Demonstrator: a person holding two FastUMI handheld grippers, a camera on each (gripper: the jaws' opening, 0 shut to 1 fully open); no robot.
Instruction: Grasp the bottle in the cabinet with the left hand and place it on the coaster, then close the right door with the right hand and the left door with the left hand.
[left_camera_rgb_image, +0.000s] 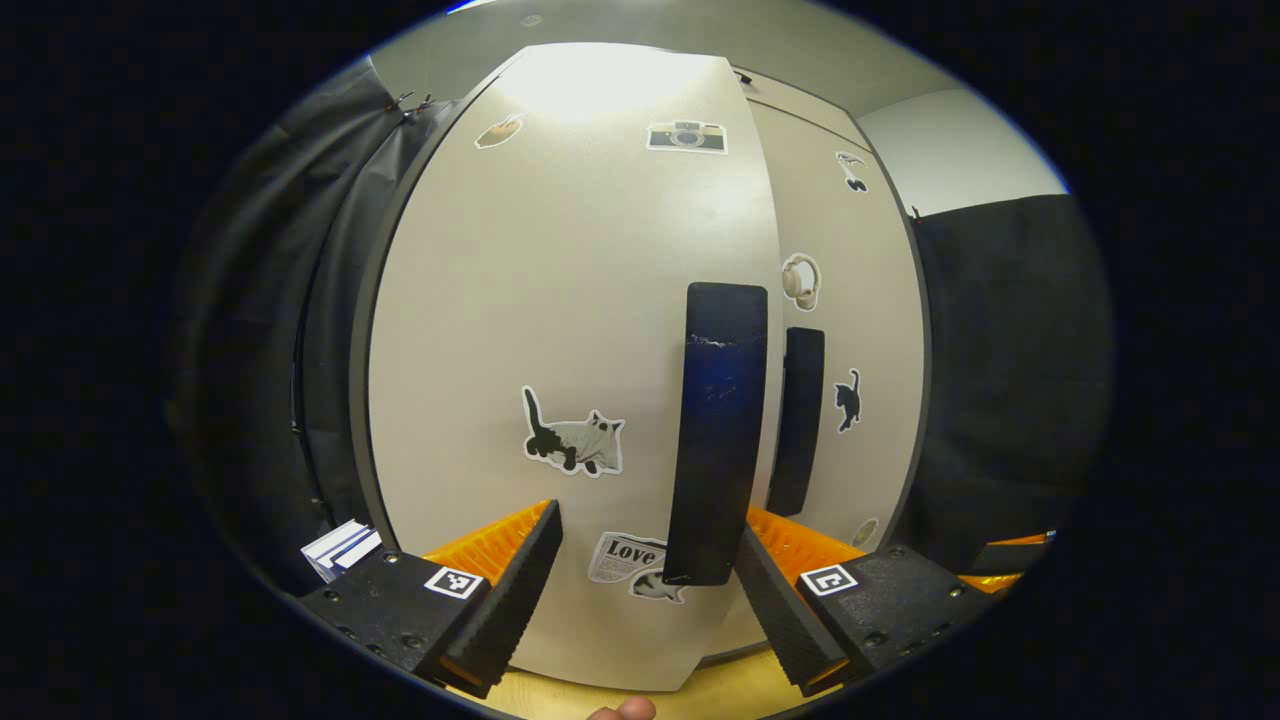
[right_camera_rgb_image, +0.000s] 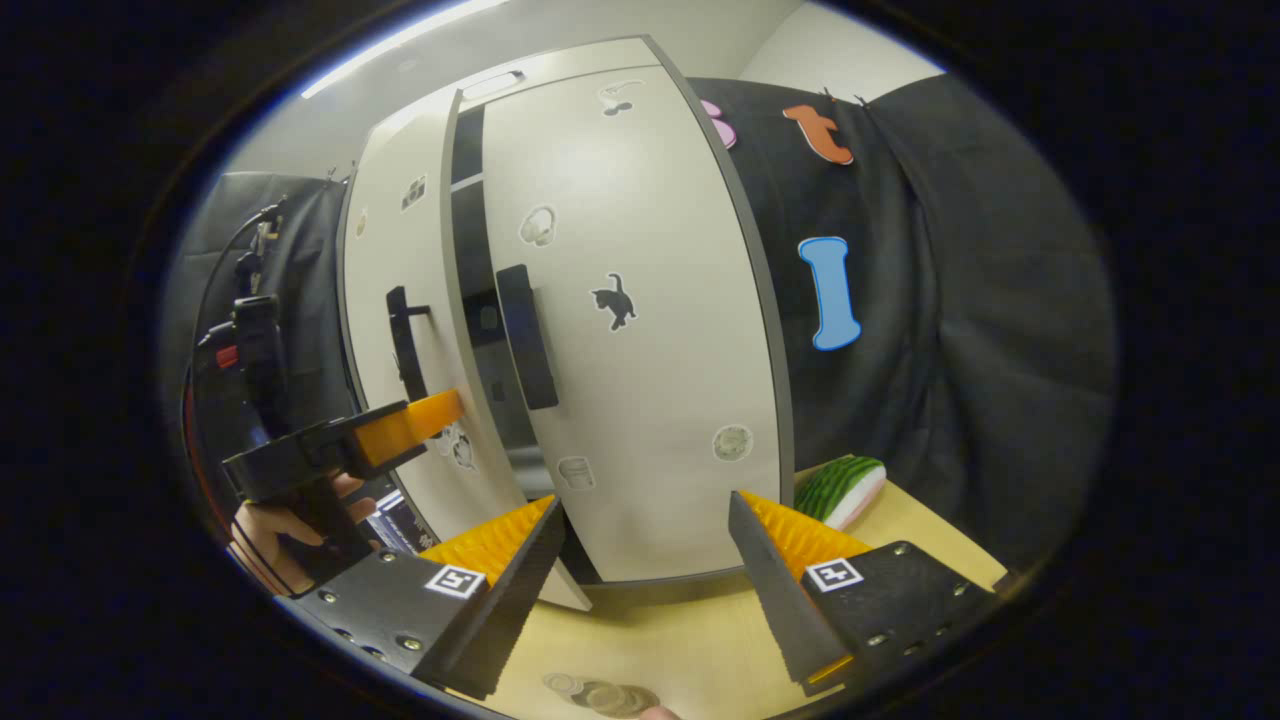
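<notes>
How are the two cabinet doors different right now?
The right door looks shut flat against the cabinet, but the left door is open a crack, with a dark gap between them. The left door has a big cat sticker lying down; the right door has a small black cat sticker standing up. The left claw is at the left door. Both are pale with a long dark handle.

Light wooden table (right_camera_rgb_image: 700, 630) seen under cabinet (right_camera_rgb_image: 640, 400), which stands directly on it. Watermelon-slice toy (right_camera_rgb_image: 842, 488) laid on table just beside cabinet's right side. Glassy round object (right_camera_rgb_image: 600, 695) at near table edge, identity unclear.
</notes>
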